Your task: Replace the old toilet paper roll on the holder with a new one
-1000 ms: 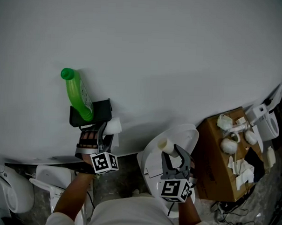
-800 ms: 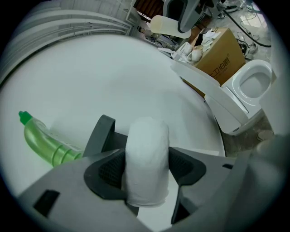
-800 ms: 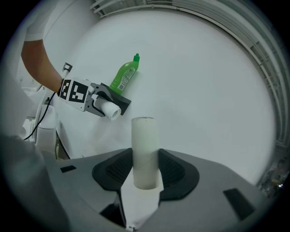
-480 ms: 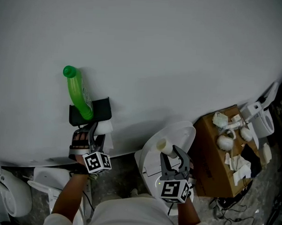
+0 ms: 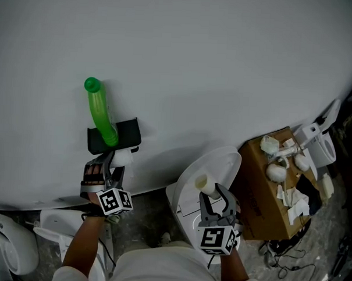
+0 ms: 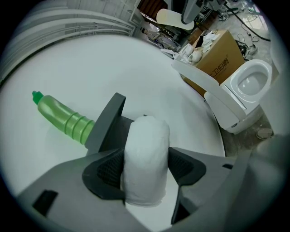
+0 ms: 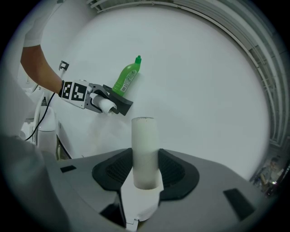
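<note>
At the far left, low in the head view, white toilet fixtures [image 5: 2, 249] are cut off by the frame edge. A green bottle [image 5: 100, 113] stands upright on top of the black holder [image 5: 121, 134], which is fixed to the plain white wall [image 5: 214, 69]. Just under the holder, the left gripper [image 5: 112, 163] is clenched on a soft white toilet paper roll [image 6: 146, 145], with both pads pressed into its sides. The roll sits close against the holder's front. No view shows whether the two touch, or what part of the holder would carry a roll.

Further right a white toilet [image 5: 221, 165] stands against the wall with its lid raised. In front of it the right gripper [image 5: 216, 198] grasps a bare pale tube [image 7: 145, 145], which stands up from between the jaws. Its lower end is hidden behind the pads.

To the right of the toilet an open cardboard box [image 5: 261, 193] holds white lumps and crumpled paper [image 5: 278, 170]. These are too small to make out more exactly. Beyond the box, more white fixtures [image 5: 315, 143] are partly cut off at the frame's right edge. The floor [image 5: 143, 223] is grey and mottled, and dark cables [image 5: 282, 252] lie on it near the box
</note>
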Tool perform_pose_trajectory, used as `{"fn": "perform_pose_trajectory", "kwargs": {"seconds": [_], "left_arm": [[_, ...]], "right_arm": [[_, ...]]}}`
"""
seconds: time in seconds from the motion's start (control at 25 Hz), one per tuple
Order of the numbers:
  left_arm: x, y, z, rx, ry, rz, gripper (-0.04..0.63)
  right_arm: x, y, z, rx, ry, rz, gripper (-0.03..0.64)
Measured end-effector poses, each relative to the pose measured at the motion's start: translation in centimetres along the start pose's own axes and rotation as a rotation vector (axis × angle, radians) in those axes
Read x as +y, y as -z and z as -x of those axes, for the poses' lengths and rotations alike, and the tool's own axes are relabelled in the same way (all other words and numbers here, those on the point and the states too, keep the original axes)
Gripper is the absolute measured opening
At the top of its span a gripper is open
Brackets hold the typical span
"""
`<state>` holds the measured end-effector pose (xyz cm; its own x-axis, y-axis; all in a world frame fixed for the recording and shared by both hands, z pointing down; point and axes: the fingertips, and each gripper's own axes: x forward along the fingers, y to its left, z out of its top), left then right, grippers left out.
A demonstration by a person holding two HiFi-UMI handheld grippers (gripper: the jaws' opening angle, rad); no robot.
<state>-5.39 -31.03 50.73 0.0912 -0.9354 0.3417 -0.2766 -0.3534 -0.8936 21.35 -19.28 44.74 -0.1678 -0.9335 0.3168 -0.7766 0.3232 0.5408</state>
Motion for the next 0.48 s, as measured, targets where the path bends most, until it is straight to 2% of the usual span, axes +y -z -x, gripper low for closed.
{"fn": "perform_pose_trajectory", "kwargs": {"seconds": [0.24, 0.36, 0.4, 0.48], "left_arm": [[0.1, 0.0, 0.5, -0.037, 0.045, 0.041, 0.295], [0.2, -0.7, 1.2, -0.106, 0.092, 0.137, 0.305], [0.1, -1.0, 1.5, -0.132, 0.106, 0.171, 0.328], [0.0, -1.3, 2.3, -0.158, 0.120, 0.206, 0.347]], "right_arm": [[1.0, -1.0, 1.3, 0.013, 0.008, -0.004, 0.181], [1.4, -1.4, 1.7, 0.015, 0.011, 0.004, 0.181], [1.5, -1.6, 1.8, 0.015, 0.012, 0.008, 0.181], [1.8, -2.1, 1.9, 0.011, 0.009, 0.010, 0.181]]}}
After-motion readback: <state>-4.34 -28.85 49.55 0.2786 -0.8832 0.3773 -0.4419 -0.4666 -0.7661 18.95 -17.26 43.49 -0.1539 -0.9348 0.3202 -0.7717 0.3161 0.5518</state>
